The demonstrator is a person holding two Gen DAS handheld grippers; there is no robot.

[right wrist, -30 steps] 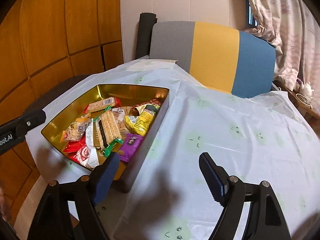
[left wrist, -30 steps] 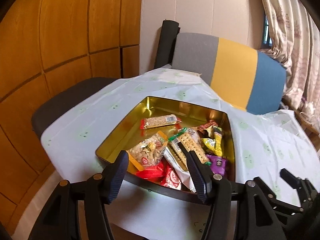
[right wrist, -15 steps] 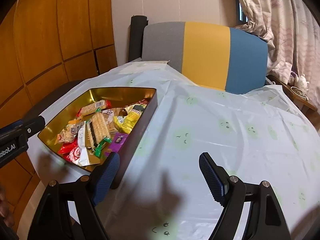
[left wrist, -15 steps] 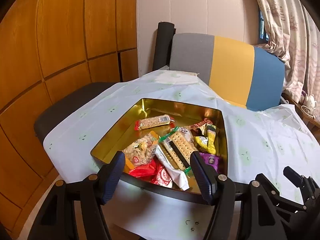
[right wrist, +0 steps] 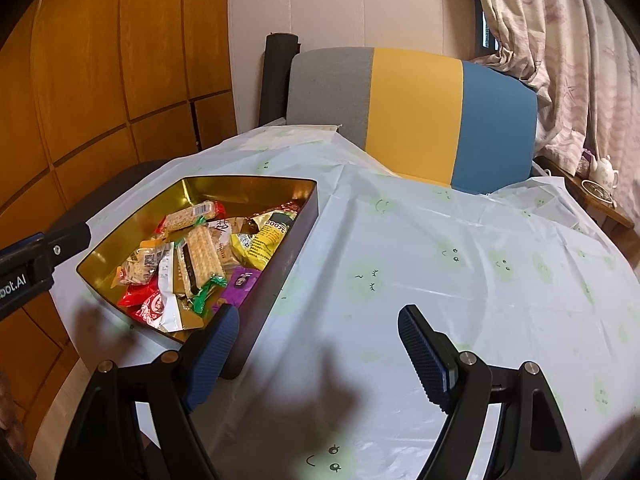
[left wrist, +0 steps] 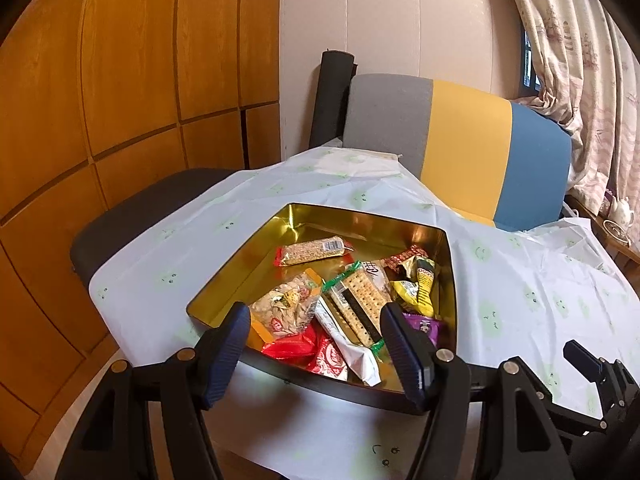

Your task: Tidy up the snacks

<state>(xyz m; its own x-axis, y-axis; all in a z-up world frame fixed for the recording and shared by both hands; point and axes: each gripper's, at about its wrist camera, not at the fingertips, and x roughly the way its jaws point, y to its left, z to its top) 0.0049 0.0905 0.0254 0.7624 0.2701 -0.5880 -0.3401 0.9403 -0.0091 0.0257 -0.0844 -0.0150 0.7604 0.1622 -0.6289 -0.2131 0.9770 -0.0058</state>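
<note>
The left gripper [left wrist: 316,344] hangs over the near edge of the table, its two blue-padded jaws spread wide with nothing between the pads; they have just been opening. Seen between and just beyond those jaws lies the gold tin [left wrist: 256,256], a shallow metal tray with a dark outer wall and a shiny golden inside, resting on the pale tablecloth [left wrist: 520,280] printed with small green faces. The gripper does not touch the tin.

The right gripper [right wrist: 320,344] is also spread apart and empty, hovering over bare cloth. From its view the tin [right wrist: 296,240] sits to the left, its near corner just beyond the left jaw and apart from it.

Inside the tin the snacks are heaped toward the near end, leaving the far corner bare gold. A cracker pack [left wrist: 362,300] with green wrapper ends lies lengthwise in the middle. Left of it is a clear bag of puffed pieces [left wrist: 286,308]; beneath are red wrappers [left wrist: 304,350] and a white wrapper [left wrist: 348,352]. A yellow packet [left wrist: 416,290] leans near the right wall, with a purple packet [left wrist: 424,326] beside it. Farther back a long biscuit bar [left wrist: 314,250] lies alone. The printing on the wrappers is too small to read with certainty.

Behind the table stands a chair back [left wrist: 460,140] in grey, yellow and blue.
</note>
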